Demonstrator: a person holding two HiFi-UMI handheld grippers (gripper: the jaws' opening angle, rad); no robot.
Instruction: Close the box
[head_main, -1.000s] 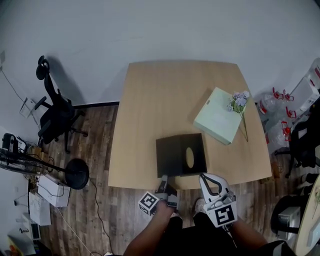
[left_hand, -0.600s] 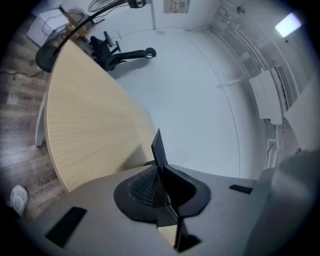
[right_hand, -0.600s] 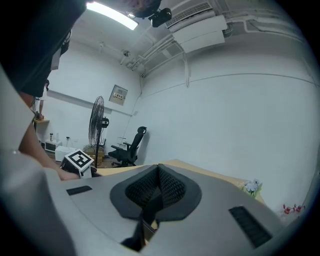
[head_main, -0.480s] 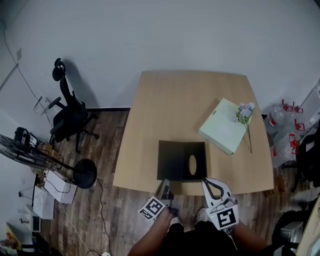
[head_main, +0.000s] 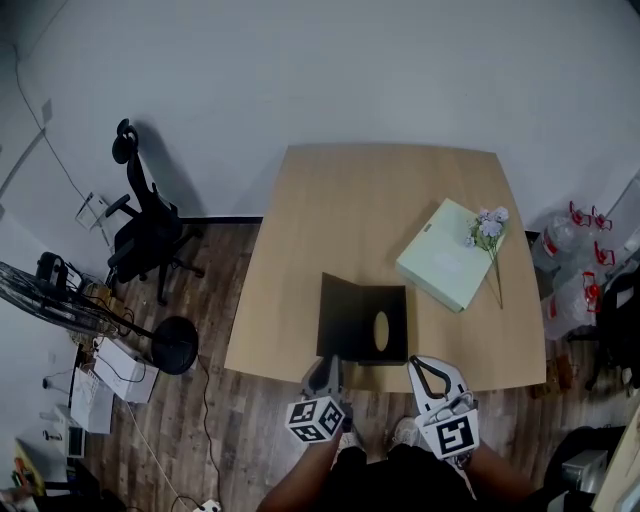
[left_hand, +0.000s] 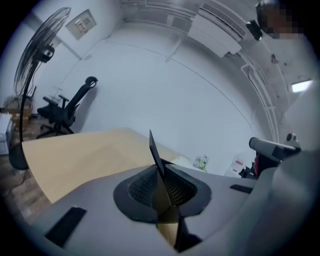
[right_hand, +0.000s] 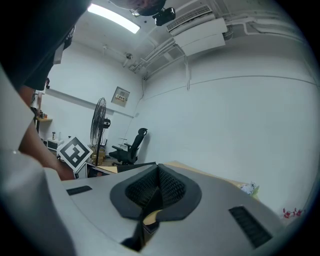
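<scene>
A flat black box (head_main: 362, 320) with an oval cutout lies on the wooden table (head_main: 330, 210), close to the near edge. My left gripper (head_main: 325, 367) is at the box's near left edge. In the left gripper view a thin black flap (left_hand: 155, 152) stands on edge between the pads of the left gripper (left_hand: 161, 184), which press on it while the jaws are opening slightly. My right gripper (head_main: 420, 366) hovers just off the near right corner of the box. In its own view the right gripper (right_hand: 157, 189) has its pads together with nothing between them.
A pale green box (head_main: 445, 255) with a sprig of flowers (head_main: 487, 228) on its right side lies at the table's right. A black office chair (head_main: 145, 235) and a standing fan (head_main: 40, 300) are on the floor to the left. Bags (head_main: 575, 270) sit beyond the right edge.
The head view has shifted a little, so the table sits further right and lower in the frame. The left gripper stays at the box's near left edge; the right gripper has hardly moved.
</scene>
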